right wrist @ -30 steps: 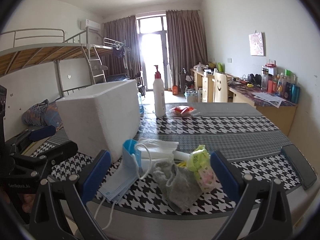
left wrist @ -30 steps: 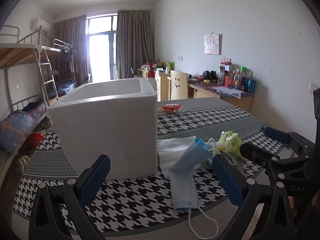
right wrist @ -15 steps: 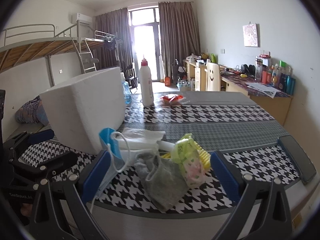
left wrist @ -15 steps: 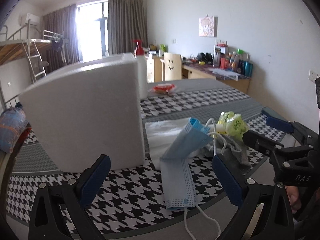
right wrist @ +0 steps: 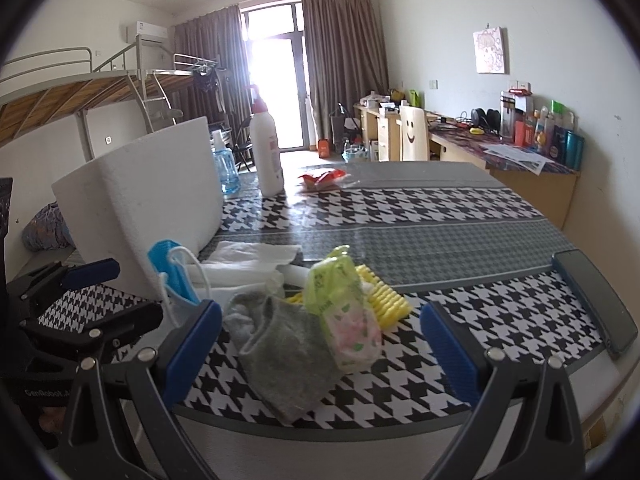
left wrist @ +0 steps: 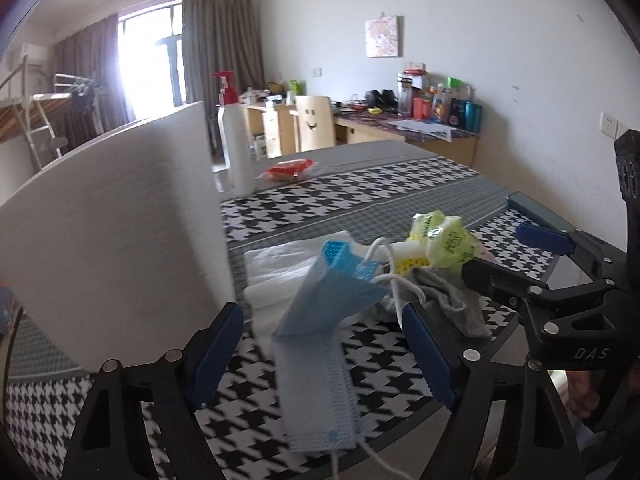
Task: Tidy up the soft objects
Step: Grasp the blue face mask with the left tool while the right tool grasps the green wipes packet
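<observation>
A blue face mask (left wrist: 320, 336) lies at the table's near edge, between the open fingers of my left gripper (left wrist: 324, 348). Behind it are a white cloth (left wrist: 280, 268), a grey sock (left wrist: 448, 300) and a green tissue pack (left wrist: 444, 240). In the right wrist view the grey sock (right wrist: 280, 348) and the tissue pack (right wrist: 344, 312) lie between the open fingers of my right gripper (right wrist: 320, 344), with a yellow brush (right wrist: 384, 296) behind them and the mask (right wrist: 172, 272) to the left. A white foam box (left wrist: 116, 224) stands at the left; it also shows in the right wrist view (right wrist: 148, 204).
A white pump bottle (right wrist: 266, 148), a blue bottle (right wrist: 224, 168) and a red snack packet (right wrist: 324, 178) stand farther back on the houndstooth tablecloth (right wrist: 400, 216). A dark phone (right wrist: 596, 300) lies at the right edge. A desk and bunk bed are behind.
Both grippers have dropped lower and moved closer to the pile. The left one has swung right, so the mask now lies between its fingers. Both stay open.
</observation>
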The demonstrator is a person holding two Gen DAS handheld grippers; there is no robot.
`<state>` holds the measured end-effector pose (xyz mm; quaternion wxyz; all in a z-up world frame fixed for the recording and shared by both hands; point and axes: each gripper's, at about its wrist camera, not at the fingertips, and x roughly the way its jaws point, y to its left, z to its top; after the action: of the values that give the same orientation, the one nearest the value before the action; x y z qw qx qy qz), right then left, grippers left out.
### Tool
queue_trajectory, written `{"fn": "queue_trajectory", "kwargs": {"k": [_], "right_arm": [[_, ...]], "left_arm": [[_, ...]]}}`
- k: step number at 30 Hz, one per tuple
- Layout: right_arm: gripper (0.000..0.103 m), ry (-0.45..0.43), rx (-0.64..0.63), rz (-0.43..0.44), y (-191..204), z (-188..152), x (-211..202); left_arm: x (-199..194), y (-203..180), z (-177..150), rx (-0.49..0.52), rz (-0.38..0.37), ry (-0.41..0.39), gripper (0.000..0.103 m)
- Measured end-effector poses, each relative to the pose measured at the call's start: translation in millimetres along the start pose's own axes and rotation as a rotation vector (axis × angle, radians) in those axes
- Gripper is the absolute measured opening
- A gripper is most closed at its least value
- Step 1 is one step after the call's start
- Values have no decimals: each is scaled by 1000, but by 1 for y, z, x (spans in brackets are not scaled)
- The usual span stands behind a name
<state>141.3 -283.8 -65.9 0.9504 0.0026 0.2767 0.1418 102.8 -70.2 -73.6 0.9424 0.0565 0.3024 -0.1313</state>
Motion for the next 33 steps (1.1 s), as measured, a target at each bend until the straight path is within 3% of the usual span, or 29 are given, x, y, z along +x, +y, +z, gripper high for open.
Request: {"fn": "queue_trajectory", "kwargs": {"k": [10,18,20,25,30,33], "right_arm": [[101,28,28,-8,-14,-2,12],[100,45,19,12,-14,-1,19],[96,46,16,16,-13,0,20],[79,67,27,28,-15,0,23],[60,88,30,34,-15,-1,25],[59,98,26,30,-15,-3,27]], "left_arm": [[22,-4,6,24,-25,35,62],[30,-2,7,26,-25,53,29],[30,-2,7,29,-30,55,21],[32,-2,6,33,-34,61,11],[30,-1,5,28,-52,65,9],[30,-2,4,35,-59,65,8]]}}
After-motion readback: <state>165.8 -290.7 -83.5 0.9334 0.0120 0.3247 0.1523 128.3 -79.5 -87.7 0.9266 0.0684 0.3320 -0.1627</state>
